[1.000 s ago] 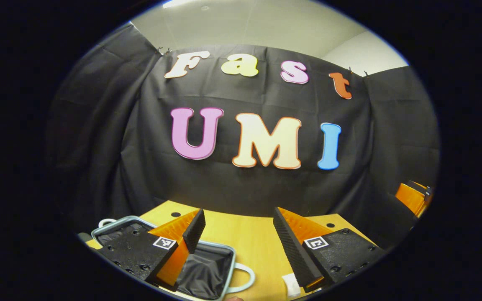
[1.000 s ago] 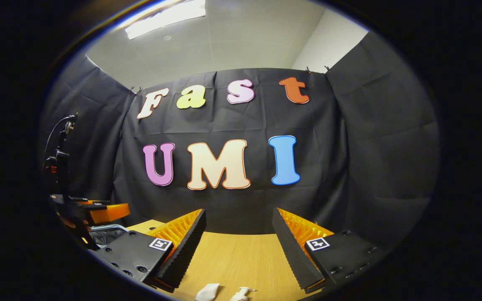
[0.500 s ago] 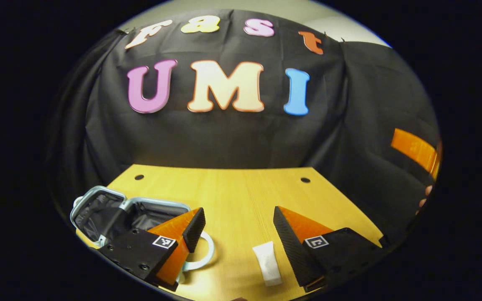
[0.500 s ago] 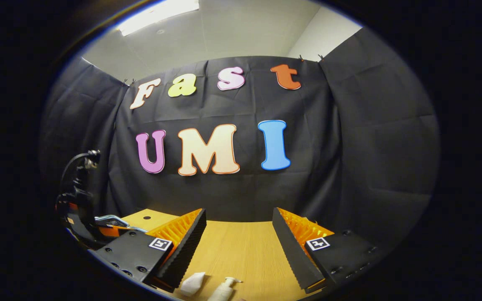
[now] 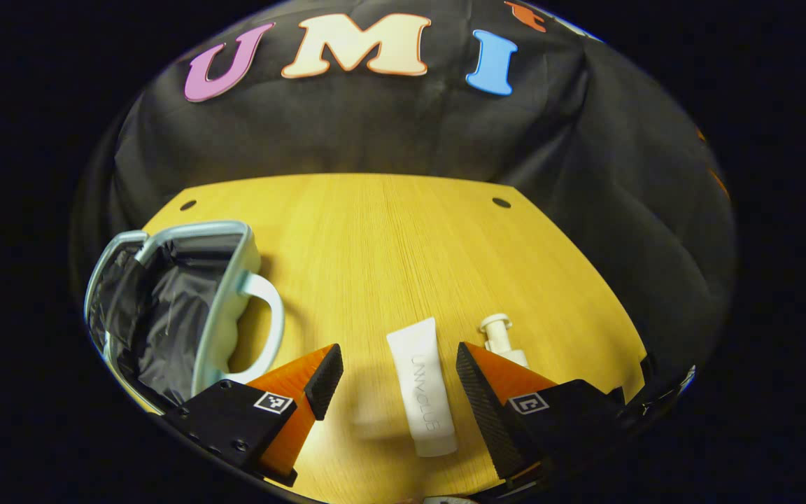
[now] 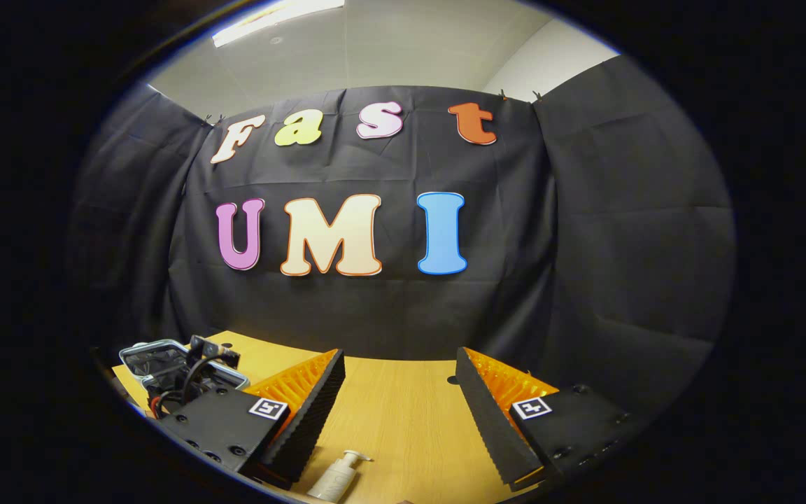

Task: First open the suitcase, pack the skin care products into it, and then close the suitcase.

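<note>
The left gripper point(image 5: 399, 378) is held wide apart with nothing between the pads yet; the white tube point(image 5: 422, 393) is framed right in the gap, lying flat on the table point(image 5: 389, 238). The right gripper point(image 6: 399, 388) is spread open too, and nothing is gripped by it.

Biggest risk, probably: the tube could get shoved along the smooth wood instead of pinched if one finger lands first, since it's lying slightly askew to the fingers. The pump bottle point(image 5: 502, 341) is parked just beside the right-hand finger, so it could easily be clipped and tipped on the way down.

The suitcase point(image 5: 165, 308) is already open off to the left, handle point(image 5: 269, 322) facing the tube. Plenty of bare wood is left between them, so the carry path looks easy. The table's near edge isn't far off though.
</note>
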The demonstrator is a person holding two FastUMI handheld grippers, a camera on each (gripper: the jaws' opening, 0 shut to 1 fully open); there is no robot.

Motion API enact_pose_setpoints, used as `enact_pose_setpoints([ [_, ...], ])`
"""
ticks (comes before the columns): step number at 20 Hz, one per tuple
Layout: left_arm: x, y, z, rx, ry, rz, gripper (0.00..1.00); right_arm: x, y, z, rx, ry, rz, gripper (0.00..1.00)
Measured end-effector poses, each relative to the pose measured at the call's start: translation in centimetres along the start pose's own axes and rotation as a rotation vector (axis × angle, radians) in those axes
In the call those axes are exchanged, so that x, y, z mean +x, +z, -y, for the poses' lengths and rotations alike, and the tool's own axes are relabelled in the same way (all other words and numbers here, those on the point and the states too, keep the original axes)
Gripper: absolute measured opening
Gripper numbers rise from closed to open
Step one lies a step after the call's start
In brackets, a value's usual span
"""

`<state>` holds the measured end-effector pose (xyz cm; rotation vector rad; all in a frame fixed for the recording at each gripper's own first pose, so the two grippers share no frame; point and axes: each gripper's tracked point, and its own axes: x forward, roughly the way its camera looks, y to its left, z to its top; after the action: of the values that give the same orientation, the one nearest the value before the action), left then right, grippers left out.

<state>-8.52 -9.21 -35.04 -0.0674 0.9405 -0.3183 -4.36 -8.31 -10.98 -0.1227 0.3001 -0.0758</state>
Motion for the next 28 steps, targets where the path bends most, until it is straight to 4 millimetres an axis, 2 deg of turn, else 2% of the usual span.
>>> enact_pose_setpoints([
  [4,2.0,-3.4,0.7,-0.031,-0.028,-0.091,0.95,0.0,0.0,0.7,-0.019,-0.008,-0.003,1.0],
  [6,2.2,-4.7,0.8,-0.043,-0.027,-0.133,0.9,0.1,-0.1,0.9,-0.027,-0.011,-0.005,1.0],
  [8,2.9,-4.4,0.6,0.005,-0.021,-0.087,0.84,0.2,-0.3,0.9,-0.034,-0.011,-0.009,1.0],
  [11,3.2,-4.5,0.3,0.085,0.028,-0.089,0.53,0.3,-0.4,0.5,-0.039,-0.008,-0.009,1.0],
  [12,3.5,-4.6,0.2,0.119,0.04,-0.098,0.48,0.4,-0.5,0.3,-0.038,-0.005,-0.01,1.0],
  [15,3.8,-4.1,0.9,0.075,0.01,-0.102,0.15,0.6,-1.5,-0.9,-0.028,0.021,-0.034,1.0],
  [16,3.8,-4.0,0.9,0.052,-0.008,-0.097,0.12,0.9,-2.2,-1.2,-0.017,0.028,-0.054,1.0],
  [17,3.8,-4.1,0.8,0.031,-0.022,-0.105,0.07,1.0,-3.2,-1.5,-0.004,0.033,-0.083,1.0],
  [21,3.3,-4.1,0.5,0.005,-0.037,-0.096,0.03,2.0,-8.0,-2.7,0.032,0.038,-0.215,1.0],
  [23,2.8,-3.2,0.5,0.024,-0.044,-0.068,0.02,2.2,-10.7,-3.5,0.038,0.045,-0.287,1.0],
  [25,2.1,-2.5,0.4,0.029,-0.049,-0.056,0.02,2.3,-14.0,-4.6,0.043,0.057,-0.37,1.0],
  [28,1.3,-1.3,0.1,0.014,-0.057,-0.041,0.02,1.7,-20.0,-6.3,0.043,0.075,-0.525,1.0],
])
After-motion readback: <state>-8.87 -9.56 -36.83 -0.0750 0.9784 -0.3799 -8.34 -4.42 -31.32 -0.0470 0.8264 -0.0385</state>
